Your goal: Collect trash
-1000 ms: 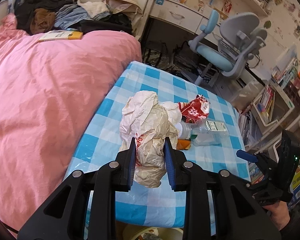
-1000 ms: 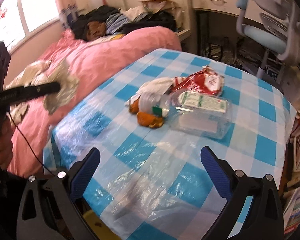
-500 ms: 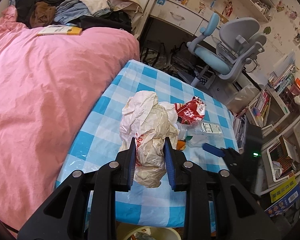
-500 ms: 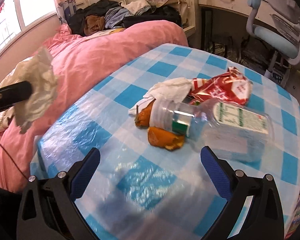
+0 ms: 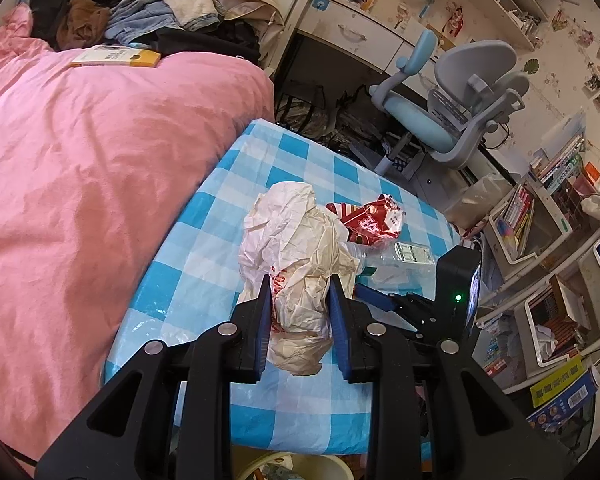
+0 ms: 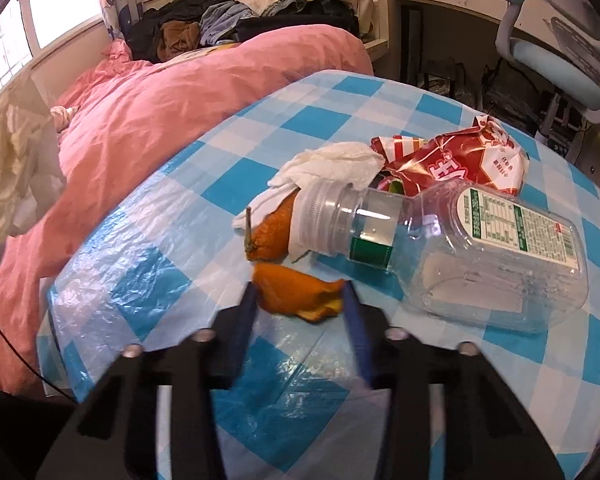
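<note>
My left gripper [image 5: 298,280] is shut on a crumpled cream paper wrapper [image 5: 292,232], held above the near edge of the blue checked table [image 5: 204,240]; the wrapper also shows at the far left of the right wrist view [image 6: 16,152]. My right gripper [image 6: 300,300] is low over the table with its jaws closing. A piece of orange peel [image 6: 288,286] lies between them, and both pads touch its ends. Just beyond lie a second peel with a stem [image 6: 272,228], a white tissue [image 6: 332,164], a clear plastic bottle [image 6: 480,252] on its side and a red snack bag [image 6: 452,160].
A pink bed [image 5: 80,180] with a pile of clothes runs along the table's left side. A blue-grey desk chair [image 5: 460,100] and shelves of books stand beyond and to the right. The rim of a pale bin [image 5: 292,466] shows below the table's near edge.
The right gripper came down and forward to the orange peel, and its wide-open jaws closed in around it. The left gripper kept still with the wrapper.
</note>
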A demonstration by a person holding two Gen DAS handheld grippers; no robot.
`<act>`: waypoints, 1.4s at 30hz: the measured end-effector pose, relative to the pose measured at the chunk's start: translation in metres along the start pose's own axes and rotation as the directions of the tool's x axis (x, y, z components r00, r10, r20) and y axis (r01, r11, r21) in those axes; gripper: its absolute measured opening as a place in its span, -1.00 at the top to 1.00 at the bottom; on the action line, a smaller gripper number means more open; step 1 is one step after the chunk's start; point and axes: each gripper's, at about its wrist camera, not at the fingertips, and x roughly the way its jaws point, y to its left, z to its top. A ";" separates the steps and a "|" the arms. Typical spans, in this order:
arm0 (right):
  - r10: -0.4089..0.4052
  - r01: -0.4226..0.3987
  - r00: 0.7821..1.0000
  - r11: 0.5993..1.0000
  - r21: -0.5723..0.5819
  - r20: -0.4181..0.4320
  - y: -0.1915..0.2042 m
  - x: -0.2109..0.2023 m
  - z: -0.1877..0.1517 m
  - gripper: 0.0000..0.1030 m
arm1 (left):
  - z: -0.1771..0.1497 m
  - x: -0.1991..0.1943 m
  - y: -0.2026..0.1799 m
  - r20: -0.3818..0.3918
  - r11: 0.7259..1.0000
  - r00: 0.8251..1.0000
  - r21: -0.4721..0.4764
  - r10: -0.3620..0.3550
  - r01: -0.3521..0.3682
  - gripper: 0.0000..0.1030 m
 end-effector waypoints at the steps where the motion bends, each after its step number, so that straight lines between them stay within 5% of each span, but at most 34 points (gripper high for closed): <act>1: 0.004 -0.004 1.000 1.000 -0.004 0.001 0.001 0.000 0.000 0.42 | 0.000 0.000 -0.001 -0.001 1.000 1.000 0.002 0.001 -0.001 0.51; 5: 0.029 -0.028 0.999 0.999 -0.020 0.014 0.005 -0.009 -0.001 0.77 | -0.002 0.000 -0.004 -0.002 1.000 1.000 0.013 0.003 -0.003 0.51; 19: 0.064 -0.063 0.998 0.997 -0.040 0.027 0.009 -0.019 -0.001 0.82 | -0.004 0.001 -0.007 0.002 1.000 1.000 0.024 0.008 -0.008 0.51; 21: 0.051 -0.051 0.999 0.998 -0.036 0.017 0.008 -0.013 -0.002 0.44 | -0.004 0.002 -0.005 -0.002 1.000 1.000 0.015 0.010 -0.010 0.51; 22: 0.040 -0.039 0.999 0.999 -0.038 0.011 0.008 -0.009 -0.002 -0.14 | -0.004 0.003 -0.005 -0.004 1.000 1.000 0.011 0.007 -0.007 0.51; 23: 0.032 -0.031 0.999 0.999 -0.043 0.013 0.009 -0.006 -0.003 -0.39 | -0.004 0.003 -0.005 -0.004 1.000 1.000 0.011 0.005 -0.004 0.51; 30: 0.032 -0.032 0.999 0.999 -0.039 -0.007 0.007 0.015 0.006 -0.39 | -0.002 0.006 -0.006 -0.003 1.000 1.000 0.014 0.004 -0.004 0.51; 34: 0.044 -0.044 0.999 0.998 -0.046 -0.003 0.009 0.017 0.010 0.07 | -0.001 0.007 -0.006 -0.005 1.000 1.000 0.015 0.006 -0.006 0.51; 42: 0.078 -0.079 0.997 0.991 -0.104 -0.017 0.025 -0.002 -0.004 0.29 | -0.005 0.009 -0.010 -0.011 0.999 1.000 0.046 0.011 -0.011 0.51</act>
